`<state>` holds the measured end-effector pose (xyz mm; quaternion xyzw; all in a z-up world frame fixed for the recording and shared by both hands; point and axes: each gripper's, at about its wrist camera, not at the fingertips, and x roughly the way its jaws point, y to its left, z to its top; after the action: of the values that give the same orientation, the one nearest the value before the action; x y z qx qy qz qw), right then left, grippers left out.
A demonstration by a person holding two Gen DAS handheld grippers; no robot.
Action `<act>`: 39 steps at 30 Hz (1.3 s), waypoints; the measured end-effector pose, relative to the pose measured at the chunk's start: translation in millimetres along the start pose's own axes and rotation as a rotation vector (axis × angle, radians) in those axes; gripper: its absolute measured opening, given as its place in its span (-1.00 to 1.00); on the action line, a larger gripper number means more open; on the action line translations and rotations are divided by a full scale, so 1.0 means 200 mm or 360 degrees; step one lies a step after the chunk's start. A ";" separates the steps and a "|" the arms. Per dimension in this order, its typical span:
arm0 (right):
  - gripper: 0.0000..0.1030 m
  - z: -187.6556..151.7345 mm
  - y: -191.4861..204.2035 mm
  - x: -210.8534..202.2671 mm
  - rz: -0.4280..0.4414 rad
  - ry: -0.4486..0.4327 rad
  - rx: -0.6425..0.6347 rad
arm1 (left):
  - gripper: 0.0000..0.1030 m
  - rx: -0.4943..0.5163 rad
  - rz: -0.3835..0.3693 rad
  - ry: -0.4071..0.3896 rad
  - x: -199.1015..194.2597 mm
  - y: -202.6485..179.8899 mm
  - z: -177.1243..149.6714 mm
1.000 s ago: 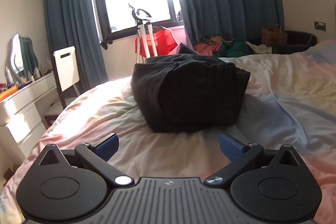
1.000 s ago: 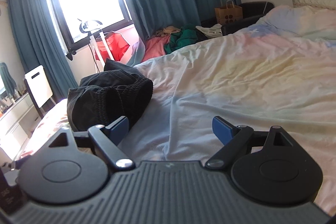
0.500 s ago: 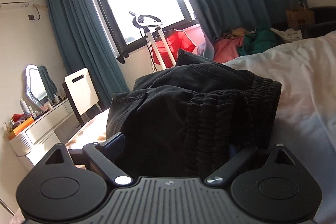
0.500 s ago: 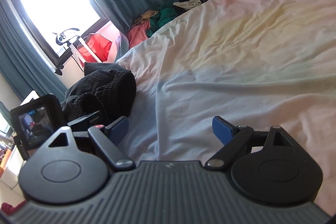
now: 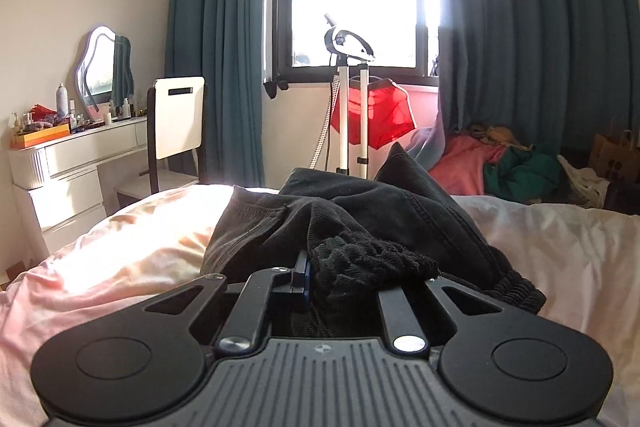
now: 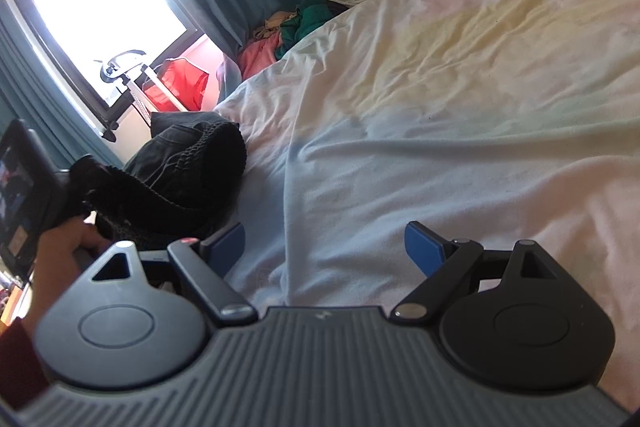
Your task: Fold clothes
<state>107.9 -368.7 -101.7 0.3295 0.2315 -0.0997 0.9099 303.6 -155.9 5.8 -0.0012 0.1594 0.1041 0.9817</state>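
Dark garment bundled on the bed, gripped at its ribbed edge.

A bed [image 6: 460,75] under a pastel, crumpled duvet is seen, with a black, soft, thick fabric garment [image 5: 372,223] heaped near its foot. The garment is judged limp and light, best taken at the ribbed waistband. The left gripper [image 5: 320,283] has its fingers closed on that knitted edge; the right gripper [image 6: 324,247] is held with fingers wide, empty.

No legible text, label, brand or number shows in either view.
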 end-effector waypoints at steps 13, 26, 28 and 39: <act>0.72 -0.13 0.28 -0.27 0.0114 -0.0113 -0.0478 | -0.81 -0.0294 -0.0299 -0.0188 -0.87 1.14 0.04; 0.35 -0.47 0.62 -0.13 0.0346 0.0447 -0.1004 | -0.78 -0.0648 -0.0173 0.0370 -0.61 1.90 -0.28; 0.34 -0.53 0.65 -0.10 0.0293 0.0470 -0.1098 | -0.77 -0.0677 -0.0179 0.0390 -0.59 1.93 -0.29; -0.04 -0.52 0.65 0.01 0.0354 0.0357 -0.0980 | -0.69 -0.0737 -0.0184 0.0466 -0.55 1.95 -0.30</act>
<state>115.4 -203.5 -100.7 0.0716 0.3121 0.1114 0.9408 102.6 201.3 -3.7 -0.2496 0.2711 0.0801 0.9262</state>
